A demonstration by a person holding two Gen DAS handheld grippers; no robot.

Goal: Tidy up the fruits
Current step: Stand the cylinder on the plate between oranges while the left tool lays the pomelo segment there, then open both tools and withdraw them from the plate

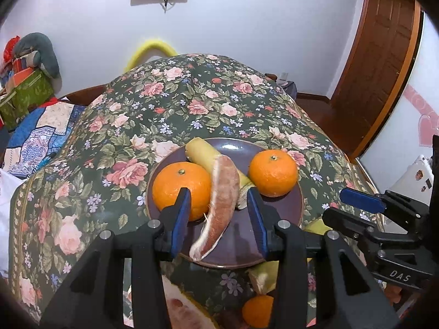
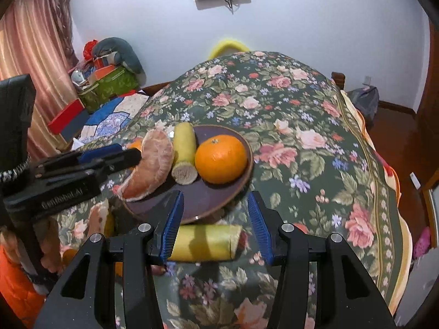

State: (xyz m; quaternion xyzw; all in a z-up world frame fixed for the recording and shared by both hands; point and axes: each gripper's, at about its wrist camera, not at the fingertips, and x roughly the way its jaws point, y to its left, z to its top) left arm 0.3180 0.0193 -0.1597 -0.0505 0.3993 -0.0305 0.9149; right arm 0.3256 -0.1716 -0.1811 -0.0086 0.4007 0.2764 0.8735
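Note:
A dark purple plate (image 1: 277, 205) (image 2: 219, 197) on the floral cloth holds two oranges (image 1: 181, 189) (image 1: 273, 172), a yellow-green cane piece (image 1: 203, 152) (image 2: 184, 148) and a pink pomelo segment (image 1: 219, 205) (image 2: 153, 164). My left gripper (image 1: 219, 213) is open over the plate, its jaws either side of the pomelo segment, not touching it. My right gripper (image 2: 216, 224) is open just above another yellow-green cane piece (image 2: 205, 242) lying on the cloth before the plate. One orange shows in the right wrist view (image 2: 221, 159).
On the cloth near me lie a small orange (image 1: 258, 311), a pomelo piece (image 1: 183, 309) and a peel piece (image 1: 263, 274). The floral cloth (image 2: 315, 142) covers a table. Boxes and cushions (image 1: 24, 82) are piled at left. A wooden door (image 1: 378, 63) is at right.

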